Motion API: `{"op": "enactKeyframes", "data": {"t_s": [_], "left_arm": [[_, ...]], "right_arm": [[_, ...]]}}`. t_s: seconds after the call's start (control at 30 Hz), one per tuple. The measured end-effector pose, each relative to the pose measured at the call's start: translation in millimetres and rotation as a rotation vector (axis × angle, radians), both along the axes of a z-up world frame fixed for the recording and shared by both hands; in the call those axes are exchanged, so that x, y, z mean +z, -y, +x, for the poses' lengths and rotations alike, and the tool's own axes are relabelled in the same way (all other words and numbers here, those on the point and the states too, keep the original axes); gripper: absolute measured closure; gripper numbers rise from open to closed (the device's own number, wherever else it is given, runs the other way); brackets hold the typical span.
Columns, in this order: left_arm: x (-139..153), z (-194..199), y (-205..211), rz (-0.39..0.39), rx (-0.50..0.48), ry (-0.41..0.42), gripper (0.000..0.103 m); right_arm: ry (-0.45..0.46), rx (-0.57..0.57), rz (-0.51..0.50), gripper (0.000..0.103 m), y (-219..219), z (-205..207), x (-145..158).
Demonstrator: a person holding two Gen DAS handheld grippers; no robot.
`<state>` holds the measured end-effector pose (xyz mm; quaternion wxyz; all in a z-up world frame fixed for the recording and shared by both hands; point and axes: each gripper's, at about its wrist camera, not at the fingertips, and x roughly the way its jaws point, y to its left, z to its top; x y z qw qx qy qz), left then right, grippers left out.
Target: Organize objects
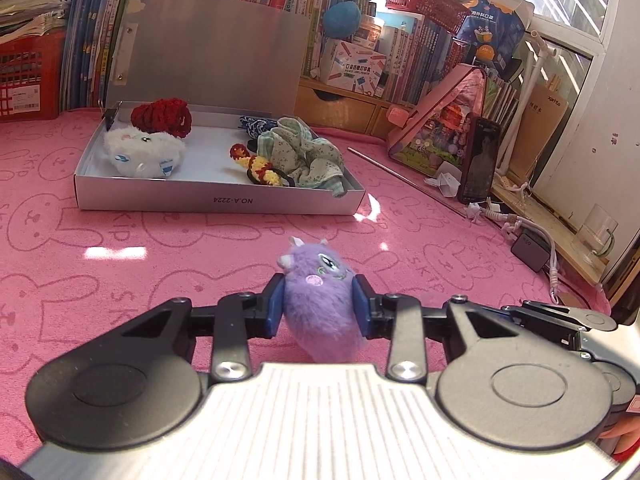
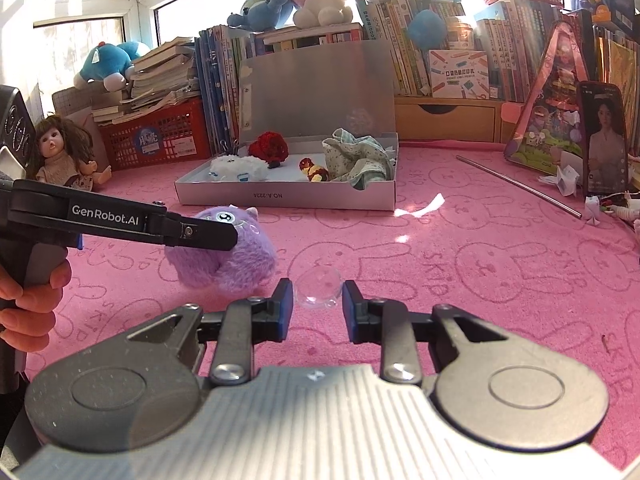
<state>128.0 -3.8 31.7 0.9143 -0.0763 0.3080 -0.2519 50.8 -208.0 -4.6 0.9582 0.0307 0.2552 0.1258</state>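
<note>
Left gripper (image 1: 319,307): lower centre of the left wrist view, blue pads (image 1: 273,307) pressed into both flanks of a purple plush toy (image 1: 320,304), closed on it. In the right wrist view the same gripper enters from the left edge, its black arm crossing the toy's upper part; whether the toy touches the cloth cannot be told.

Right gripper (image 2: 316,306): lower centre of the right wrist view, jaws parted moderately, holding nothing. A clear plastic dome (image 2: 319,287) lies on the cloth just ahead, in line with the gap and apart from both pads.

Pink towel (image 1: 400,240): rabbit-outline print, covers the whole work surface.

Silver box (image 1: 220,200): upper left-centre of the left wrist view, lid propped upright behind it, front wall printed "NO.A-2224" upside down. Contents, left to right:
- white plush toy (image 1: 140,152), front left;
- red crocheted piece (image 1: 162,116), behind the white toy, touching it;
- red-and-yellow crocheted hair tie (image 1: 260,166), centre;
- green floral scrunchie (image 1: 304,156), right end, spilling over the front corner.

Metal rod (image 1: 404,180): right of the box, lying diagonally.

Phone (image 1: 480,160): right of frame, standing upright.
</note>
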Motion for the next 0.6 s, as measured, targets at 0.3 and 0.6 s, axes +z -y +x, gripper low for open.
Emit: {"op": "enactKeyframes", "data": {"t_s": [0.3, 0.6], "left_arm": [[13, 11, -17, 0.001, 0.050, 0.044, 0.062], [23, 25, -25, 0.065, 0.104, 0.107, 0.062]], "right_arm": [[0.017, 0.028, 0.008, 0.072, -9, 18, 13], [0.017, 0.052, 0.041, 0.072, -19, 48, 26]]}}
